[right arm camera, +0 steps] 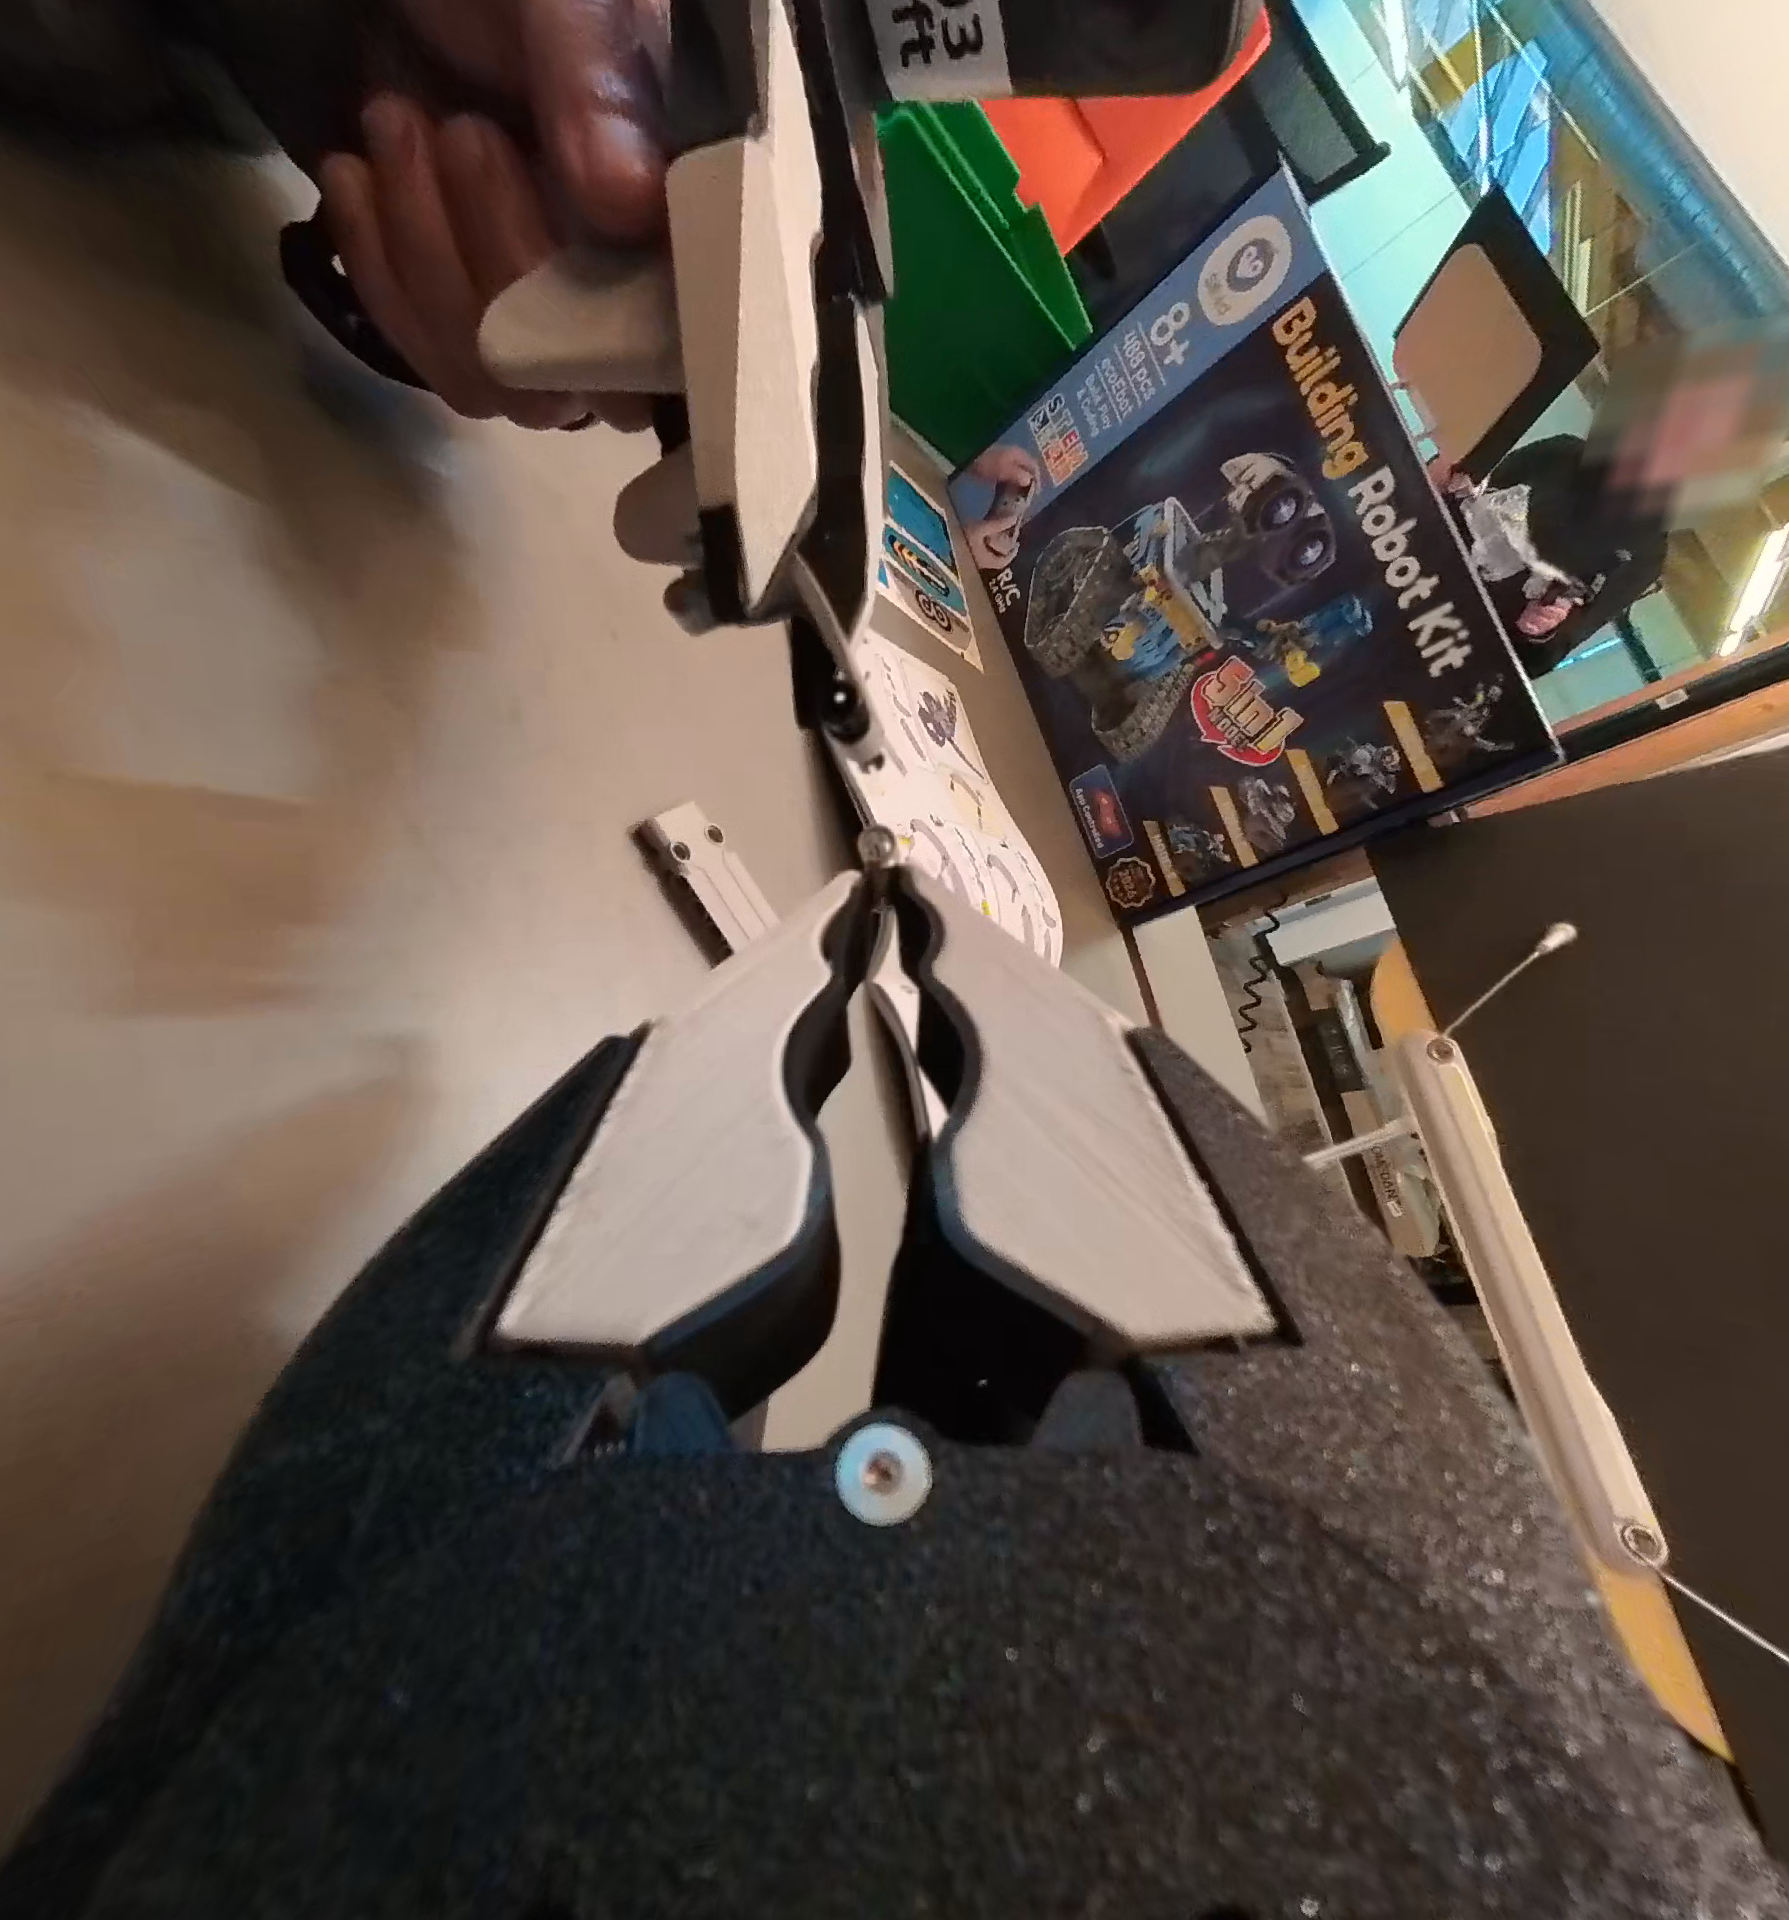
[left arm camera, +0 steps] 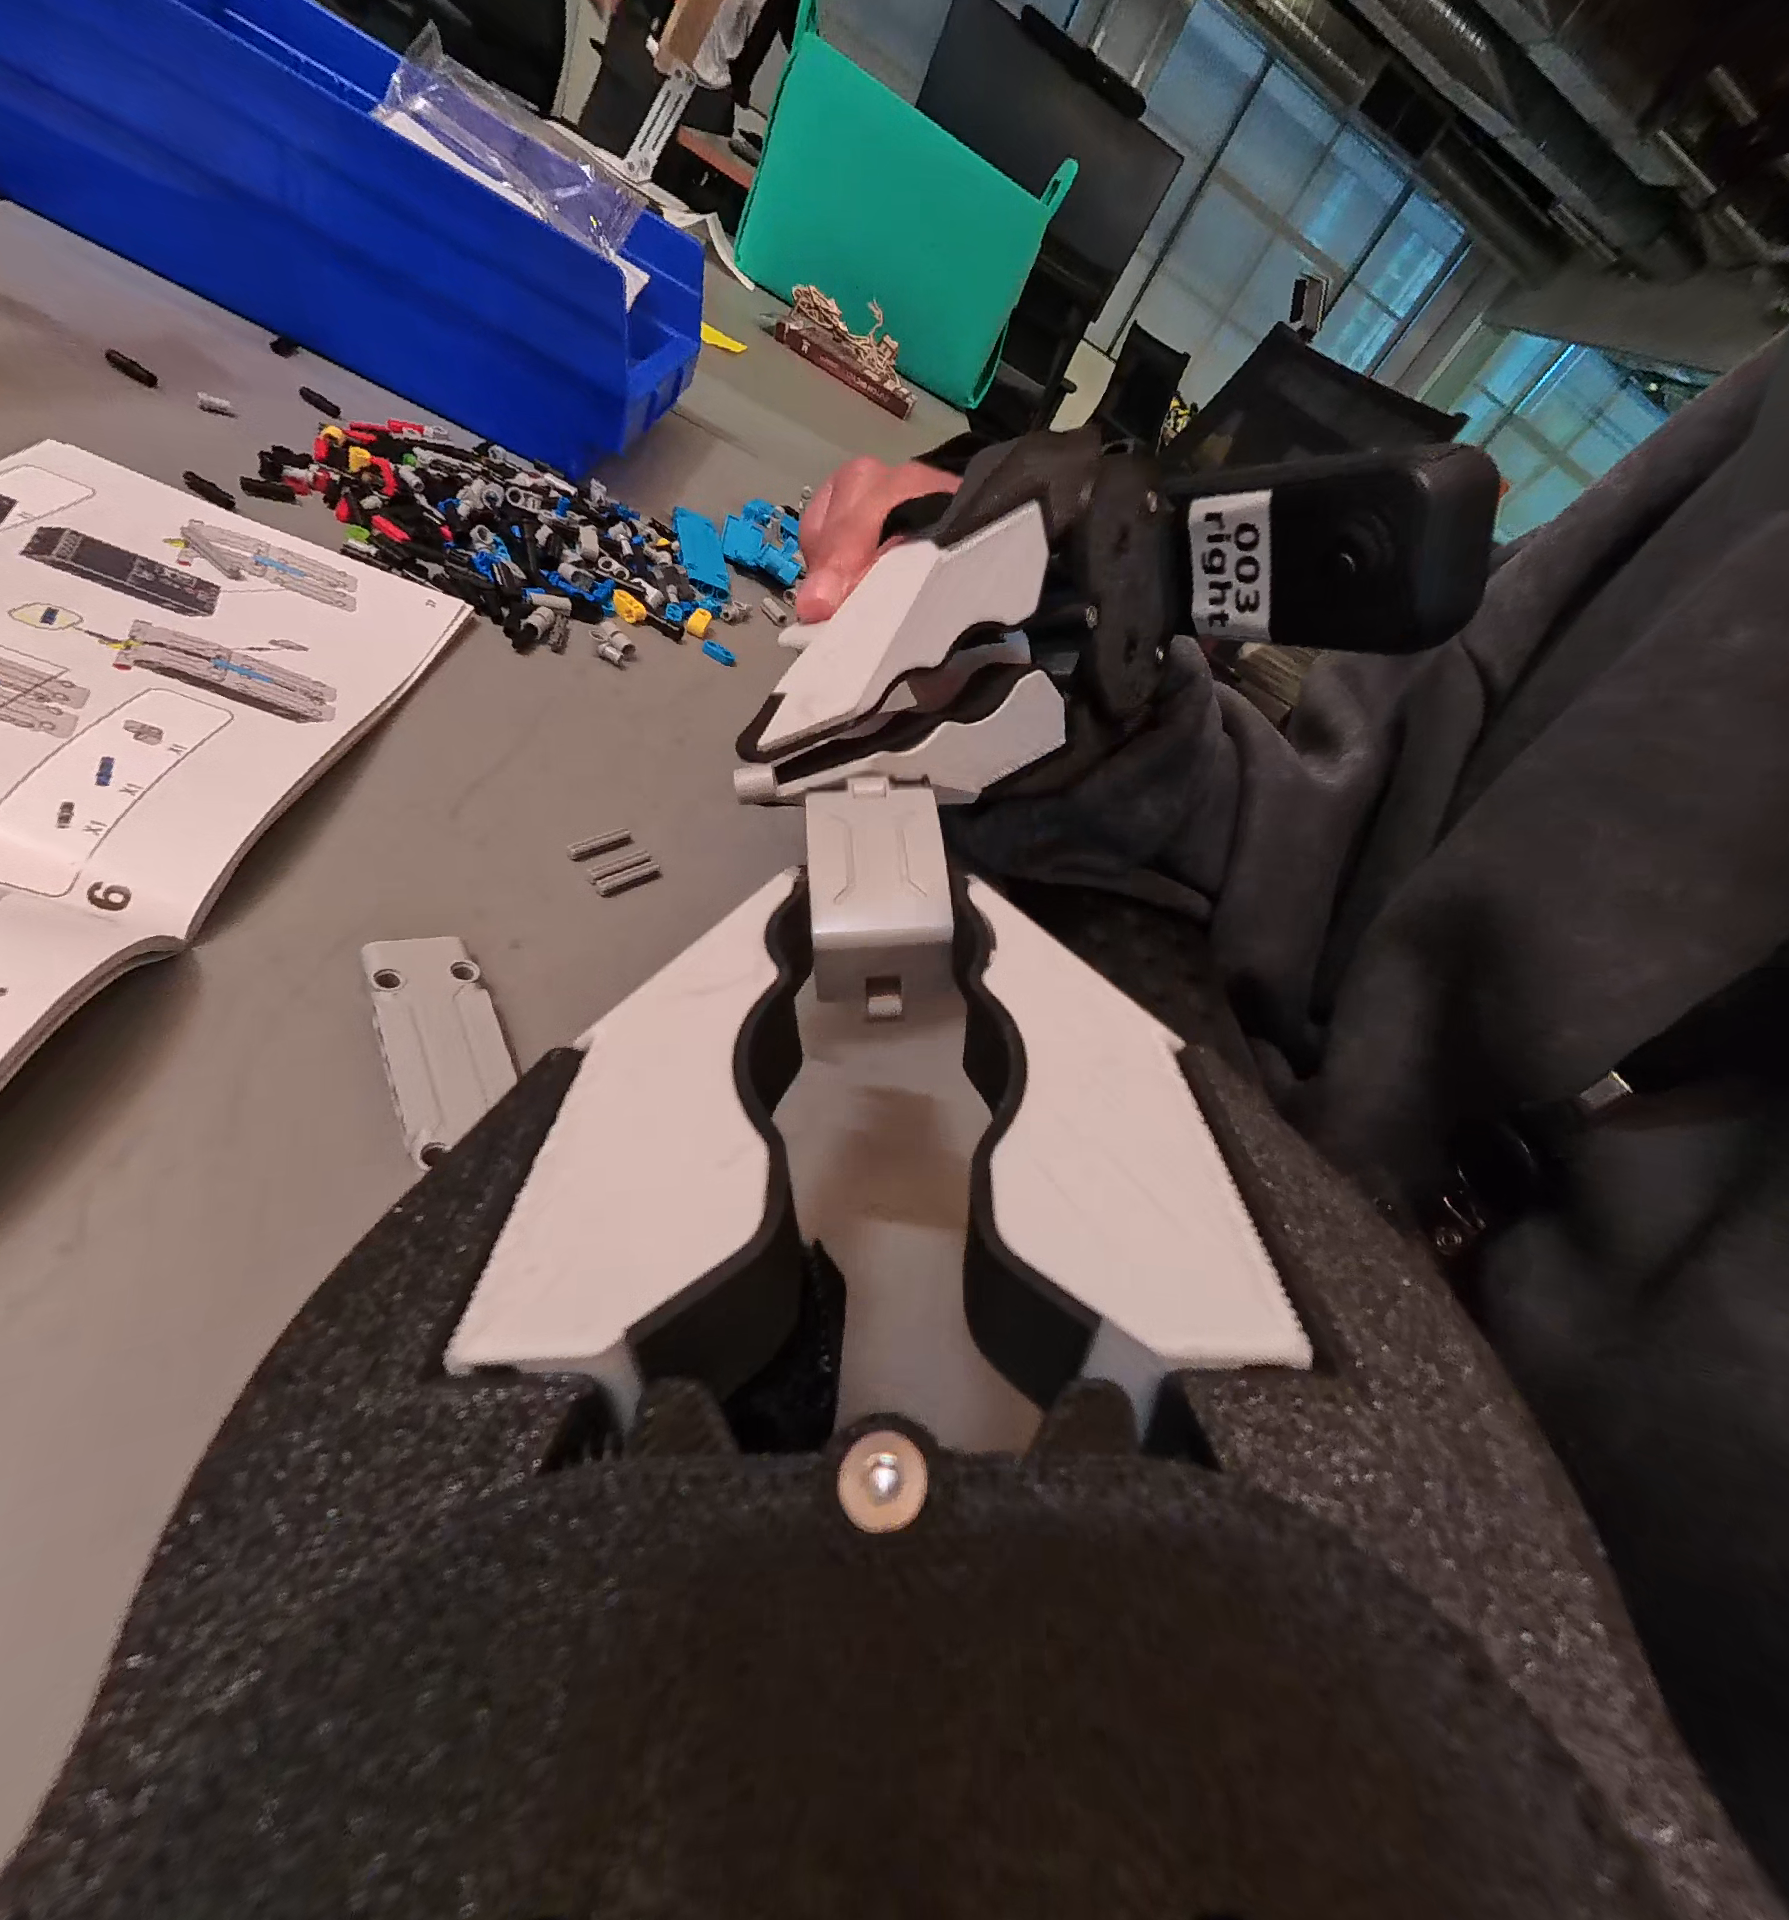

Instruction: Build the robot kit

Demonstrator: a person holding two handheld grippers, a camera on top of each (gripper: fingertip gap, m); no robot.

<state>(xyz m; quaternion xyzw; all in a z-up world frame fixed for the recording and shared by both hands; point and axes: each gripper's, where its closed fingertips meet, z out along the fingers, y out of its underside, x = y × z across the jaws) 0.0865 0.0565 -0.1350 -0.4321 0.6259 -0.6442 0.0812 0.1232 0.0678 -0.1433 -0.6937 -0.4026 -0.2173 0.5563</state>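
Observation:
My left gripper (left arm camera: 877, 888) is shut on a grey boxy kit piece (left arm camera: 874, 935), held upright above the table with its top end sticking out past the fingertips. My right gripper (left arm camera: 765, 753) comes in from the right, just above that piece's top end. It is shut on a small grey pin (left arm camera: 755, 782) that pokes out of its tips. In the right wrist view, my right gripper (right arm camera: 879, 899) is pinched on the pin, whose round end (right arm camera: 877, 847) shows. My left gripper (right arm camera: 739, 592) hangs at the top there, held by a hand.
On the grey table (left arm camera: 246, 1195) lie an open instruction booklet (left arm camera: 142, 675), a pile of small coloured parts (left arm camera: 495, 540), three grey pins (left arm camera: 615, 862) and a flat grey panel (left arm camera: 438, 1039). A blue bin (left arm camera: 350, 208) stands behind. A kit box (right arm camera: 1285, 623) stands upright. A dark sleeve (left arm camera: 1492, 935) is at the right. The grippers' ends are close to 4 cm from one another.

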